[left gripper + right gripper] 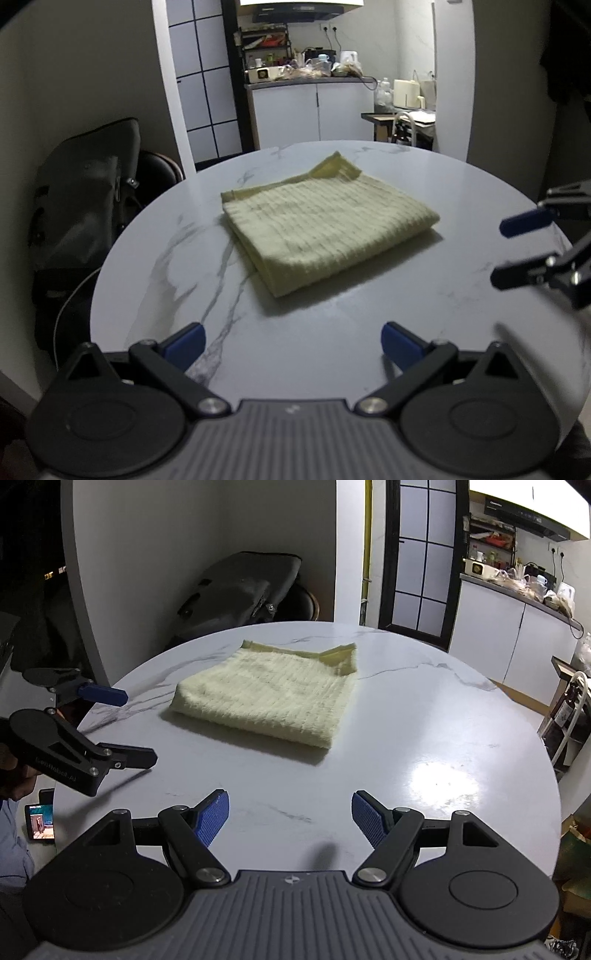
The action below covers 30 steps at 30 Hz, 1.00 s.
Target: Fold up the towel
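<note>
A pale yellow towel (325,218) lies folded into a thick rectangle in the middle of the round white marble table (424,314); one corner sticks out at its far edge. It also shows in the right wrist view (269,694). My left gripper (291,341) is open and empty, above the table's near edge, short of the towel. It also shows in the right wrist view (138,727). My right gripper (290,816) is open and empty, also short of the towel. It shows at the right of the left wrist view (496,251).
A dark bag on a chair (85,192) stands beyond the table's far left edge. Kitchen cabinets with a cluttered counter (310,107) are behind. A phone (40,821) lies low at the left of the right wrist view.
</note>
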Each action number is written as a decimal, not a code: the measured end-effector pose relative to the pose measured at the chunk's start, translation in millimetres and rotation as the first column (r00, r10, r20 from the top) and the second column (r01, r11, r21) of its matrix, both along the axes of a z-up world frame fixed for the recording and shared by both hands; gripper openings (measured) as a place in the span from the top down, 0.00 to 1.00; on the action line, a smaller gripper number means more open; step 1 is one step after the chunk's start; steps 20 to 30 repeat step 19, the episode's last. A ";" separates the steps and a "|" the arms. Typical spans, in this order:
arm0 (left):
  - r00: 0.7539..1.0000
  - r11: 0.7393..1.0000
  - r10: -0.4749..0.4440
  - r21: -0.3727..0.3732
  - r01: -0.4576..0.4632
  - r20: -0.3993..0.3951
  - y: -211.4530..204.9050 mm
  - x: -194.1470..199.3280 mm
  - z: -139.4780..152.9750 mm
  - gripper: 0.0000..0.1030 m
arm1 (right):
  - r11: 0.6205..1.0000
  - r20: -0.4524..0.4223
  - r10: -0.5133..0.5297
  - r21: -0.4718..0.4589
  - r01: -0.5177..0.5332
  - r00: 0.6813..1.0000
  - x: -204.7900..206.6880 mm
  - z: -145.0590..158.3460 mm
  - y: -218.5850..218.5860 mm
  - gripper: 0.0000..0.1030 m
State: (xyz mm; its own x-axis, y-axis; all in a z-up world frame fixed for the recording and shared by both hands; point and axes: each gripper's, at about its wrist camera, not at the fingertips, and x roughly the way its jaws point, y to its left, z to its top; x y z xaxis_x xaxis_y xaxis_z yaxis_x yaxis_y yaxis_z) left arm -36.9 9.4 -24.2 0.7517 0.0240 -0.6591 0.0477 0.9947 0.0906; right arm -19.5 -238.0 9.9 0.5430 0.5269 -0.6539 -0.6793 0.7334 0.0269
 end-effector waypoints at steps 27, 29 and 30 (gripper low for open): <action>0.998 0.995 -0.060 -0.081 0.059 -0.017 -1.2 -3.5 0.8 0.00 | 1.000 -0.022 -0.006 0.008 0.006 1.000 -2.0 -6.7 4.9 0.25; 0.998 0.995 -0.060 -0.081 0.059 -0.017 -1.2 -3.5 0.8 0.00 | 1.000 -0.022 -0.006 0.008 0.006 1.000 -2.0 -6.7 4.9 0.25; 0.998 0.995 -0.060 -0.081 0.059 -0.017 -1.2 -3.5 0.8 0.00 | 1.000 -0.022 -0.006 0.008 0.006 1.000 -2.0 -6.7 4.9 0.25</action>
